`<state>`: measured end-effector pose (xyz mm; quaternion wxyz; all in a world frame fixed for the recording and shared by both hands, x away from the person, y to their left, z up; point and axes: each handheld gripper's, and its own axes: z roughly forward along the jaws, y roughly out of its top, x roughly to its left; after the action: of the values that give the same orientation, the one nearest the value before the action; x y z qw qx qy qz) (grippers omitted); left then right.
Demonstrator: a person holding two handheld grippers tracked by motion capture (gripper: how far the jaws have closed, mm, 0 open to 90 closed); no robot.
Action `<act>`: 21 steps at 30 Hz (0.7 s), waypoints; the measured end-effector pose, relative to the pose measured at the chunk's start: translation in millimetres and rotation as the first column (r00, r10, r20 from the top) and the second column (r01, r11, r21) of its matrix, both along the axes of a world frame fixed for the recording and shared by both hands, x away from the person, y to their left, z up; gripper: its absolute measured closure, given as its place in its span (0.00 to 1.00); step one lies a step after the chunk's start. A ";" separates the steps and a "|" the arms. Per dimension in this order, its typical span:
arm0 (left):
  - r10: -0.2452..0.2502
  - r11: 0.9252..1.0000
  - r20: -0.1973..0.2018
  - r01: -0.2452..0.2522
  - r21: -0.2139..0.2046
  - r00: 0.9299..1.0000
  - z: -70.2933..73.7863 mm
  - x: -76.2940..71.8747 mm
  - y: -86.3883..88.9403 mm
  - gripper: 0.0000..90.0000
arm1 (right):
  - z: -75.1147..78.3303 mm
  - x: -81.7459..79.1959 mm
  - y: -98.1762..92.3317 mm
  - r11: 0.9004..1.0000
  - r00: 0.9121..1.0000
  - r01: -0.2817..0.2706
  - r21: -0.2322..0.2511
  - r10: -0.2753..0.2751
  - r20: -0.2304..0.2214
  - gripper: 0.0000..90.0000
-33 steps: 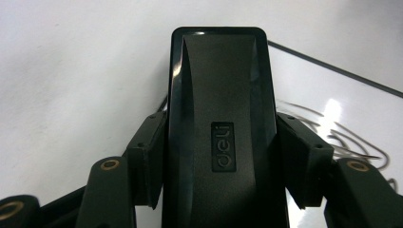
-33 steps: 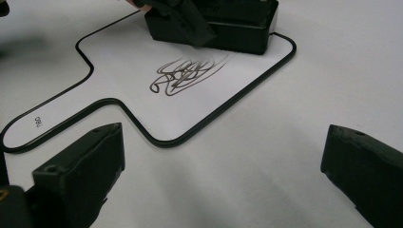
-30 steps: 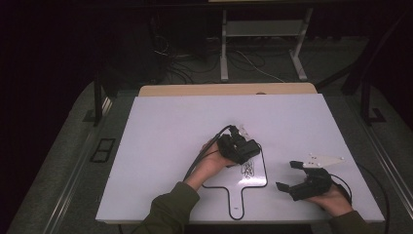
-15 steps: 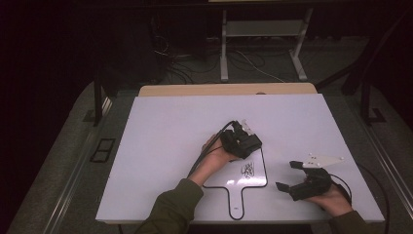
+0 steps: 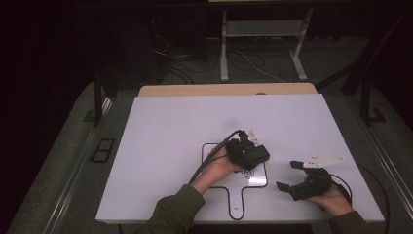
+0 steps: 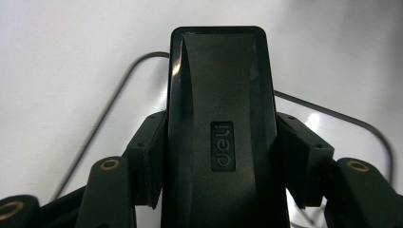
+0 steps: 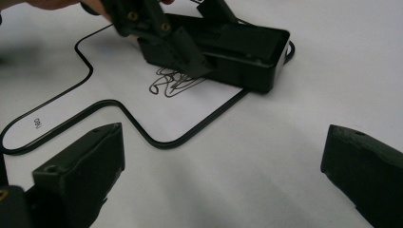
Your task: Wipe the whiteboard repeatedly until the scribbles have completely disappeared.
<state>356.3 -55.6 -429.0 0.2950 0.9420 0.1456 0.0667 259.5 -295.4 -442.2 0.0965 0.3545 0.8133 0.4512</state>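
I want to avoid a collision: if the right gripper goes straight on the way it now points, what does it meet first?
Probably the black rectangular eraser that the left gripper holds on the white board. The right gripper is open, with bare board and scribbles before it; depth is uncertain.

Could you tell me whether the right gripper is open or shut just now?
Open. The right gripper has its jaws spread wide with nothing between them; it rests on the board, beside the outline.
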 end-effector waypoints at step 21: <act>0.096 0.995 -0.004 -0.096 -0.003 0.995 0.3 12.6 29.3 0.44 | 1.3 -0.8 -1.6 1.000 1.000 0.003 0.004 -0.003 0.006 0.00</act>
<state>368.8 -26.4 -428.7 0.2926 0.9336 0.1912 0.0787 258.7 -296.9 -440.8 0.0988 0.3544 0.8117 0.4537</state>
